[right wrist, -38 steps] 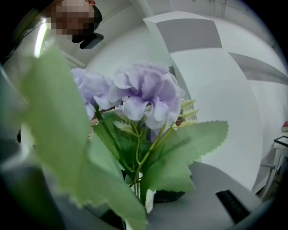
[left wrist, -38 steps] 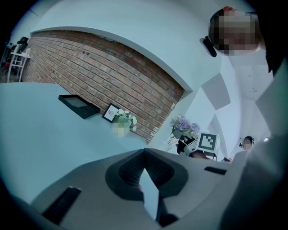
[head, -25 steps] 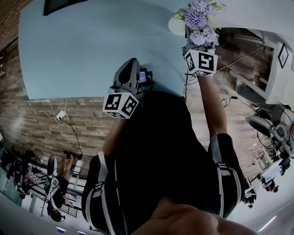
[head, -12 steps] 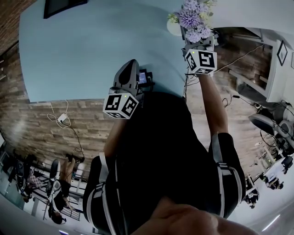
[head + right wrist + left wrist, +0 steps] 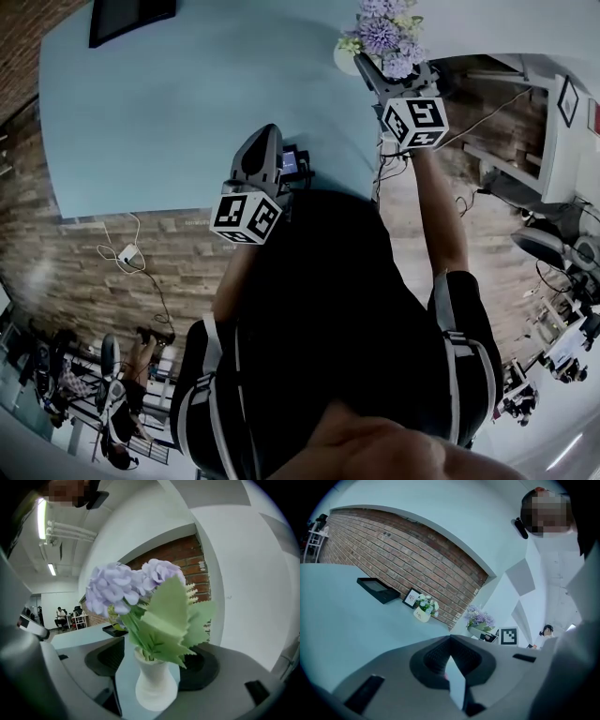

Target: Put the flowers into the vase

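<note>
1. The right gripper (image 5: 153, 663) has its jaws spread wide; they have just been opening. The white vase (image 5: 156, 686) stands between them, and neither pad presses on it.
2. The flowers (image 5: 122, 585) are already in that vase, with their stems down its neck. Lilac heads rise above jagged green leaves (image 5: 171, 620).
3. The vase stands on the pale blue table (image 5: 187, 103), near its far right edge in the head view.
4. The left gripper (image 5: 450, 639) has its jaws together at the tips. They hold nothing and touch nothing. It hovers over the near edge of the table, well apart from the vase.
5. Grippers: two, each with one marker cube.
6. Vases: one between the right jaws. A second, smaller white pot (image 5: 422, 615) of pale flowers stands at the far side of the table by the brick wall (image 5: 417, 559).
7. Bunches of flowers: two, one per container. The lilac bunch shows at least two large heads in the right gripper view.
8. One small picture frame (image 5: 411, 597) leans just beside the small pot, and one black tray (image 5: 377, 590) lies near it.
</note>
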The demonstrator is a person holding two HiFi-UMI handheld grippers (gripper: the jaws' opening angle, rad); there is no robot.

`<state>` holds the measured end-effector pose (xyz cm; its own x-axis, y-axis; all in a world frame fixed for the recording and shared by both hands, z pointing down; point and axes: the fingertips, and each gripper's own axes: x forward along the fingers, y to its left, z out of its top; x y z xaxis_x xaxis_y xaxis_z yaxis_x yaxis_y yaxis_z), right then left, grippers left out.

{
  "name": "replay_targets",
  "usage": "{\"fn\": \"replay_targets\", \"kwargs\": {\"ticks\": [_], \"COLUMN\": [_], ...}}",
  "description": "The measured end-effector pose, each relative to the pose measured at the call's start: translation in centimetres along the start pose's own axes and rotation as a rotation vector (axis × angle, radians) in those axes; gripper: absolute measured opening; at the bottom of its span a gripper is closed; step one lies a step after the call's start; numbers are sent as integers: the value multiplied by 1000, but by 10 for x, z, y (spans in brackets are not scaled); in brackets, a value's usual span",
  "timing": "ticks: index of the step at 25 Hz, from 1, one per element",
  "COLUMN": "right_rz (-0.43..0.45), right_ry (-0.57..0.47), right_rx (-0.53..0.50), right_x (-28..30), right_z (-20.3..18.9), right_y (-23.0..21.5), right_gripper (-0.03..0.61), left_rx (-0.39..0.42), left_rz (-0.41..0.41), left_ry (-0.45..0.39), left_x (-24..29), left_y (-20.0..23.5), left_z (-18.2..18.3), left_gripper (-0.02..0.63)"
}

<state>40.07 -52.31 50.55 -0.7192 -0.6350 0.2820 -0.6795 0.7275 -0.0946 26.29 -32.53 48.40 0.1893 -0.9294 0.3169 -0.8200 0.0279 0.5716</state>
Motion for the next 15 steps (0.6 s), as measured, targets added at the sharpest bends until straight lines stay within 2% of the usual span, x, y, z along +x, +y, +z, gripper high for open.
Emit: {"fn": "replay_targets", "kwargs": {"ticks": [5, 9, 13, 15], "right_rz": [-31, -126, -249, -318], "right_ry": [84, 141, 74, 25], "right_rx": [19, 114, 304, 358], "right_x": [-15, -64, -133, -169], "right_z": [-20, -45, -60, -65], "right_y": [-3, -15, 8, 25], "right_gripper": [322, 321, 319, 318], "left_rx": [-4, -10, 14, 52], "left_rz": [-9, -32, -82, -119], "left_ry": [-11, -14, 57, 107], "left_x": [-13, -17, -18, -19], "left_y": [3, 6, 26, 26], "left_z": [-1, 0, -13, -24], "left_gripper": [18, 18, 18, 18]}}
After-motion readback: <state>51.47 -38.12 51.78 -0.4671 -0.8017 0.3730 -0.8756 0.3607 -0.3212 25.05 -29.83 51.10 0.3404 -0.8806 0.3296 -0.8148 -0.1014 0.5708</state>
